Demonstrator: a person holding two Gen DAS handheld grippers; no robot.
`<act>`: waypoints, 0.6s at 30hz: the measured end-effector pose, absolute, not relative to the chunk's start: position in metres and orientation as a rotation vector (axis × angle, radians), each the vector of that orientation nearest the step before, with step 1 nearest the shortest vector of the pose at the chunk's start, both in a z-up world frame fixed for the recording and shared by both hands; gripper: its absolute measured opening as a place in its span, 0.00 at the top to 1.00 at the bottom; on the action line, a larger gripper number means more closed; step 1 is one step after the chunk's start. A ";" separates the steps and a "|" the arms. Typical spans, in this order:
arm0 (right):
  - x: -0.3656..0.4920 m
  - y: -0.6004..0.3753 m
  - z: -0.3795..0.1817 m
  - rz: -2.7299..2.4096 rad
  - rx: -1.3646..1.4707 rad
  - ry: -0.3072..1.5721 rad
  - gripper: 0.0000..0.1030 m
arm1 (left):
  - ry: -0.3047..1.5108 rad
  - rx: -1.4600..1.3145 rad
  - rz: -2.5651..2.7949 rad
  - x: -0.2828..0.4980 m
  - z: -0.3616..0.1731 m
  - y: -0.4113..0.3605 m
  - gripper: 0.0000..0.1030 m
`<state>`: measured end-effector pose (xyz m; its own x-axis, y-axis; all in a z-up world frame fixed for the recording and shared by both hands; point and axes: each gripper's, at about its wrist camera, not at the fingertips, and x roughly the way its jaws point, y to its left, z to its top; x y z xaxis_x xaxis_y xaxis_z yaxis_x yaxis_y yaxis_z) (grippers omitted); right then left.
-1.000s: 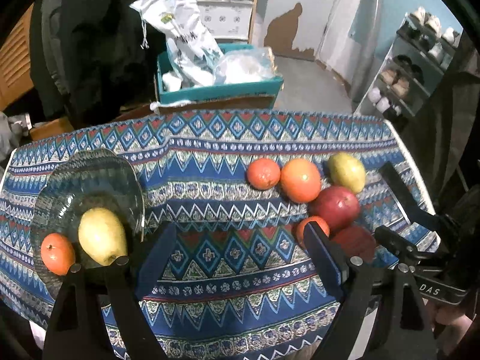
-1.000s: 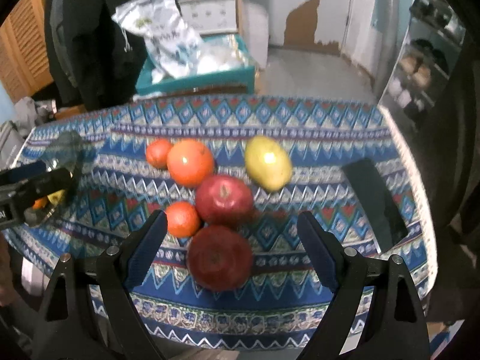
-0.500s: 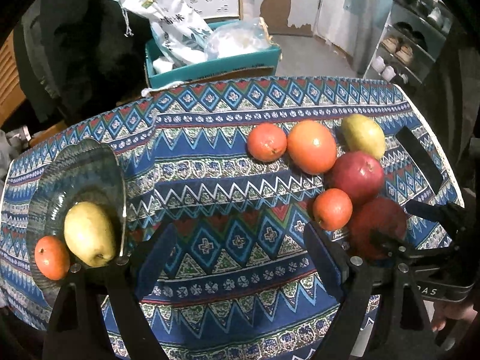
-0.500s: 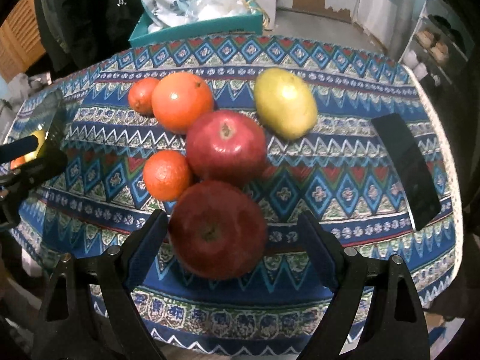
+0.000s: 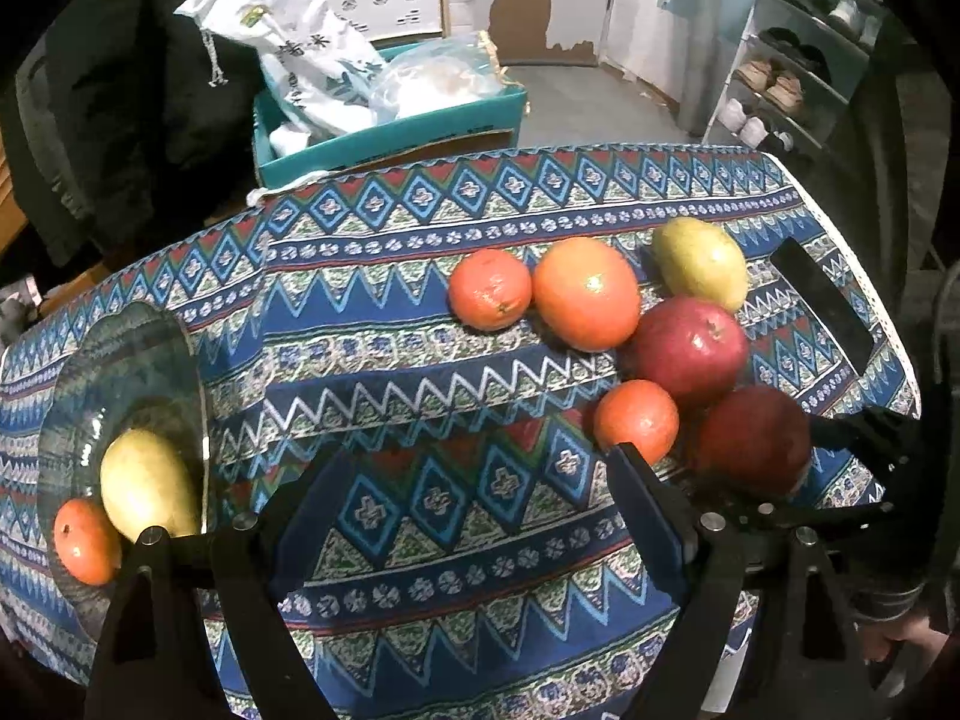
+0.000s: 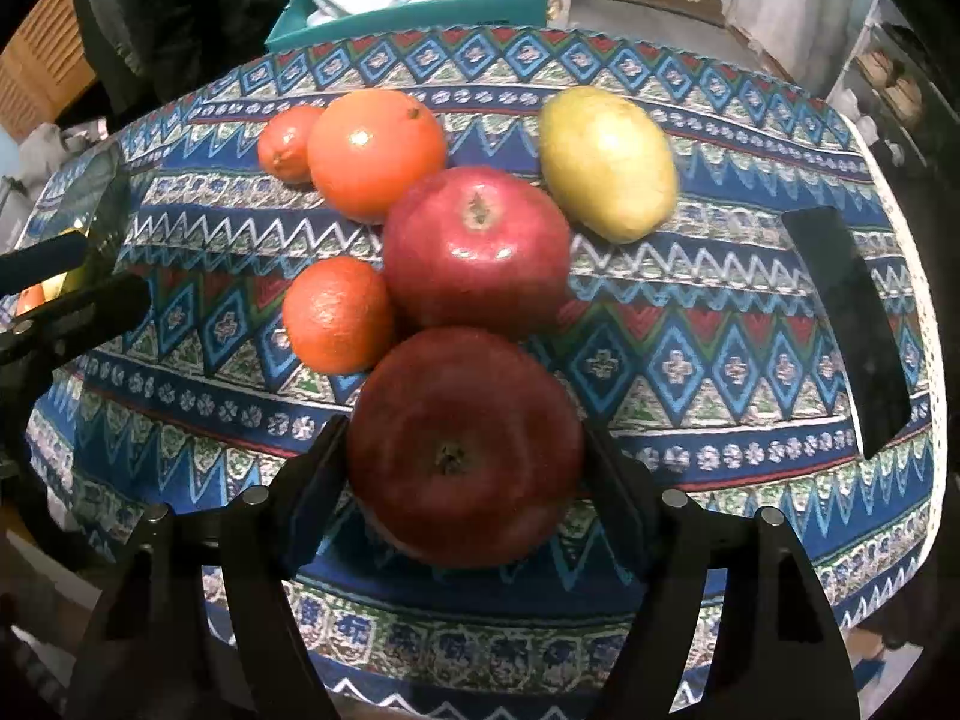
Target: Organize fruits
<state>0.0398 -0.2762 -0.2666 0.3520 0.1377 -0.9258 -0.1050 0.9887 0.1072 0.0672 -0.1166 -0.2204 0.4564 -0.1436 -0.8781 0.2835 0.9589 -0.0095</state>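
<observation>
On the bench [image 6: 750, 324], the nearest apple [image 6: 465, 450] is being pinched by the closing right gripper [image 6: 465, 480], probably for the bowl [image 5: 120, 372]; left gripper [image 5: 474, 516] fingers are kept spread, empty.

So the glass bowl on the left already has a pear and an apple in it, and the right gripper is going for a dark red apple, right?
Not quite. In the left wrist view, the glass bowl holds a pear and a small orange, not an apple. The rest stands: the right gripper is closing around the dark red apple, as the right wrist view shows.
</observation>
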 end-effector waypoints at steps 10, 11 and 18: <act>0.039 -0.323 -0.246 0.047 0.084 1.124 0.27 | 1.068 0.164 -0.340 0.073 -0.229 -0.145 0.15; 0.040 -0.327 -0.246 0.040 0.092 1.123 0.27 | 1.069 0.167 -0.346 0.074 -0.230 -0.148 0.15; 0.048 -0.344 -0.250 0.003 0.123 1.111 0.27 | 1.102 0.175 -0.377 0.082 -0.246 -0.164 0.15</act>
